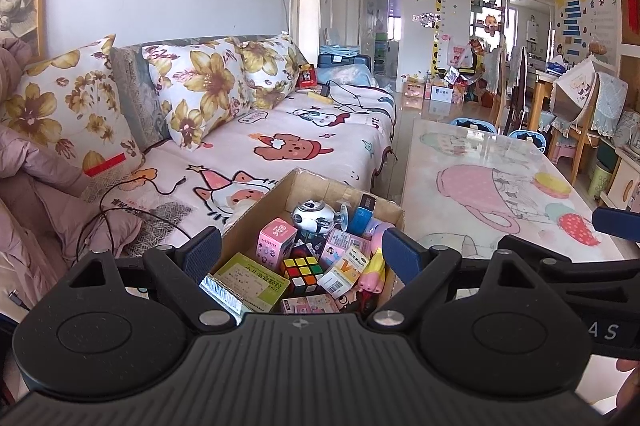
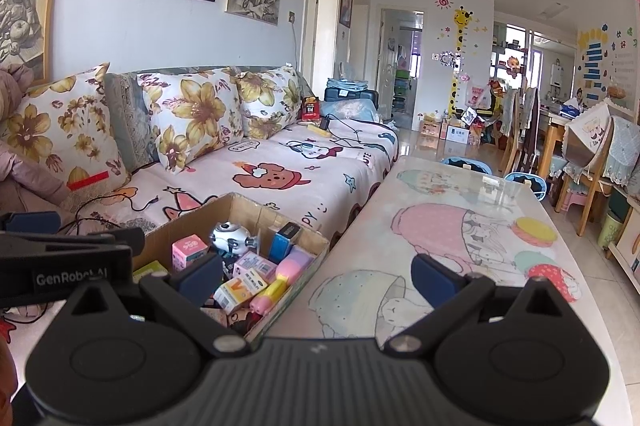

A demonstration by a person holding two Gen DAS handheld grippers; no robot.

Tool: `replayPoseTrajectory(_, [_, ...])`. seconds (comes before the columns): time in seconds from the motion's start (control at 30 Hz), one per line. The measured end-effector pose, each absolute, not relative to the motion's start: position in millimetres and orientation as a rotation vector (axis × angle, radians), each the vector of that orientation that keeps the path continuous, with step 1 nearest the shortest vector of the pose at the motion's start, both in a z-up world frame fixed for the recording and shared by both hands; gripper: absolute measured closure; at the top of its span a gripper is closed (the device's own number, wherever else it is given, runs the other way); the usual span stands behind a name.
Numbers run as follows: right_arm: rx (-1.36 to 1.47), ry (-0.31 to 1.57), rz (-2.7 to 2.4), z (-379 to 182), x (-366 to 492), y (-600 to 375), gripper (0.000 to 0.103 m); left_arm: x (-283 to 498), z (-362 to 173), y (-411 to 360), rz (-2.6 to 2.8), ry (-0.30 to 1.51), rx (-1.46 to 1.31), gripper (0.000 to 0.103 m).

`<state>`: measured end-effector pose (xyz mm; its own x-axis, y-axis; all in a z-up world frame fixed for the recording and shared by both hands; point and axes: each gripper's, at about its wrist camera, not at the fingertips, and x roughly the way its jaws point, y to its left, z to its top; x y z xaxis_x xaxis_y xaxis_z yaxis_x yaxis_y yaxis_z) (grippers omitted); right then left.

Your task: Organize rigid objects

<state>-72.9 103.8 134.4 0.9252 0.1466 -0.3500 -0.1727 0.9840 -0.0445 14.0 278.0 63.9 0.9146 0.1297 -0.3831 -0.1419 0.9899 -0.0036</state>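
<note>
Cardboard box (image 1: 344, 192) at the table's (image 2: 472, 194) 9 o'clock edge, beside a sofa (image 1: 280, 130), crammed with small rigid things. Left gripper (image 1: 301, 253) above it, jaws spread wide, holding nothing. Right gripper (image 2: 318, 272) over the box's 3 o'clock rim, jaws likewise parted and bare. Near box centre, a puzzle cube (image 1: 302, 272): probably light, hard, slick-faced, best pinched on opposite flat sides. At 12 o'clock, a silver ball toy (image 1: 313, 216), round, likely to slip.
</note>
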Motion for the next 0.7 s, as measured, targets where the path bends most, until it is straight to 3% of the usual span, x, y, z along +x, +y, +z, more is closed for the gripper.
replayPoseTrajectory(0.7, [-0.088,0.369,0.158,123.1,-65.6,103.4,0.003,19.7,58.3,277.6,0.144,0.413,-0.013,0.000])
